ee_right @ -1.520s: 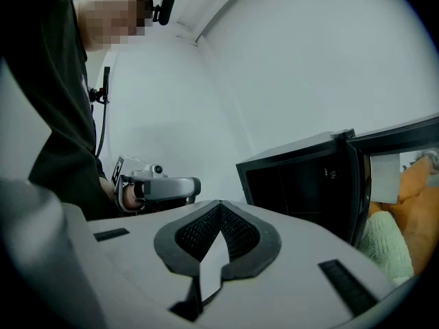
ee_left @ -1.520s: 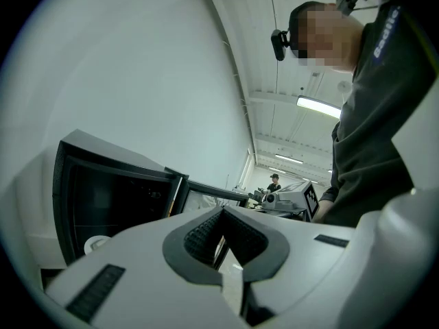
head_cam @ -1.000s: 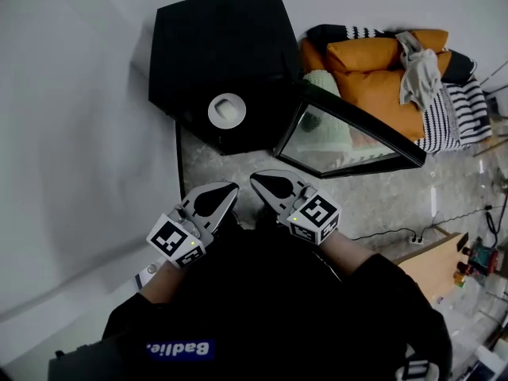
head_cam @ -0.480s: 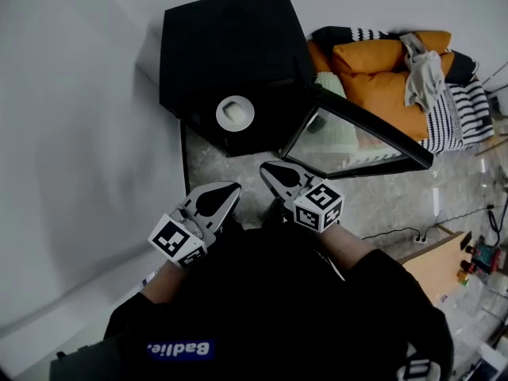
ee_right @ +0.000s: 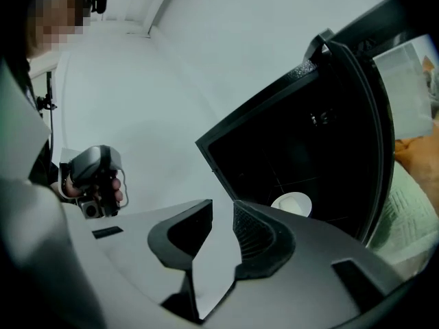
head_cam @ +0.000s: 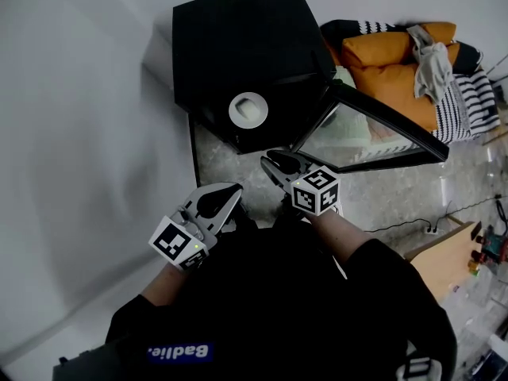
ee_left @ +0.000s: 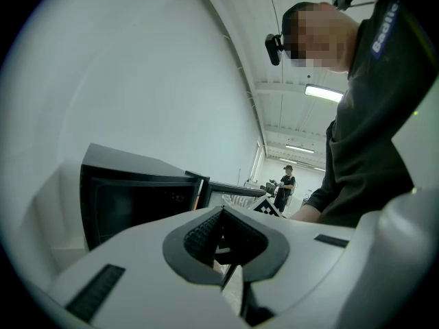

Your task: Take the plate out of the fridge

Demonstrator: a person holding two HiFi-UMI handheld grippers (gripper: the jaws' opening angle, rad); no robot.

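Open fridge holds 1 white plate.

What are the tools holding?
Nothing. On the right tool the jaws have just been opening, empty; the left tool is shut on nothing. The plate sits in the fridge.

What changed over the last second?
The right gripper moved forward, closer to the fridge. Its fingers have just been opening, with nothing between them. Unchanged: the plate sits inside the fridge, the door stands open, and the left gripper is shut and empty.
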